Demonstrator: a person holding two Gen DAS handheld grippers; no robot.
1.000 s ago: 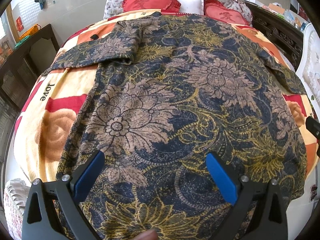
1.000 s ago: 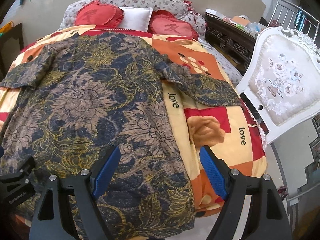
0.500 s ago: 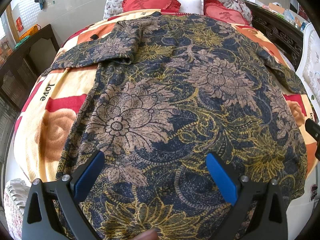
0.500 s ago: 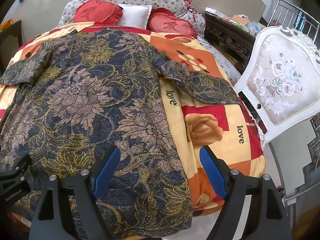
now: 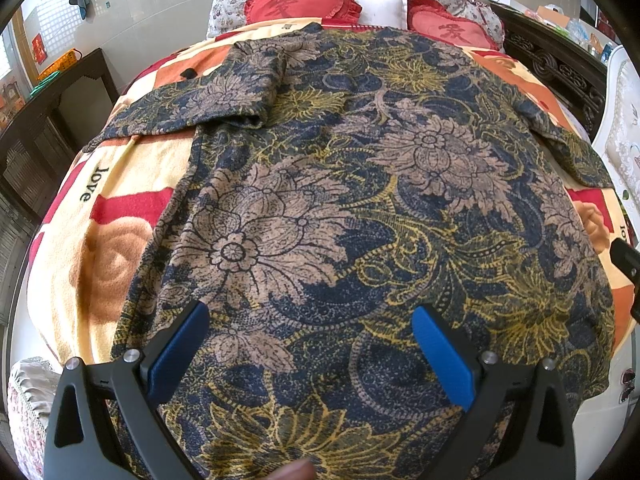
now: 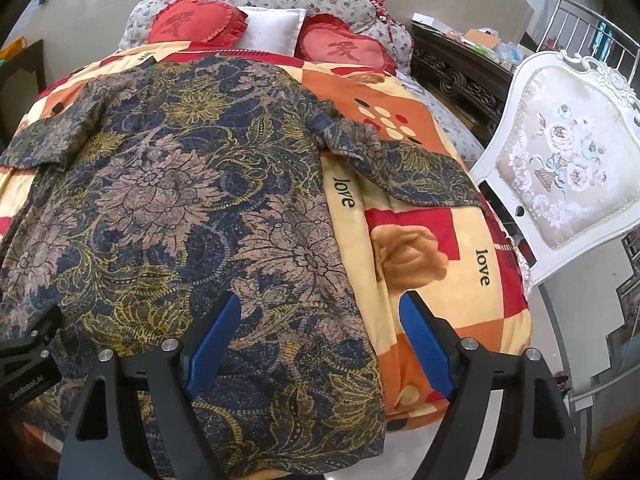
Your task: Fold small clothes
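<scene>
Both wrist views look down the bed (image 5: 100,184) from its foot toward the pillows, left view closer, sharing the spread floral shirt (image 5: 320,200).

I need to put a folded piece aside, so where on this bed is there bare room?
Bare blanket lies between the floral garment and the white chair, below the spread sleeve. Another strip runs beside the garment's other edge, under the folded sleeve. Pillows crowd the head.
</scene>
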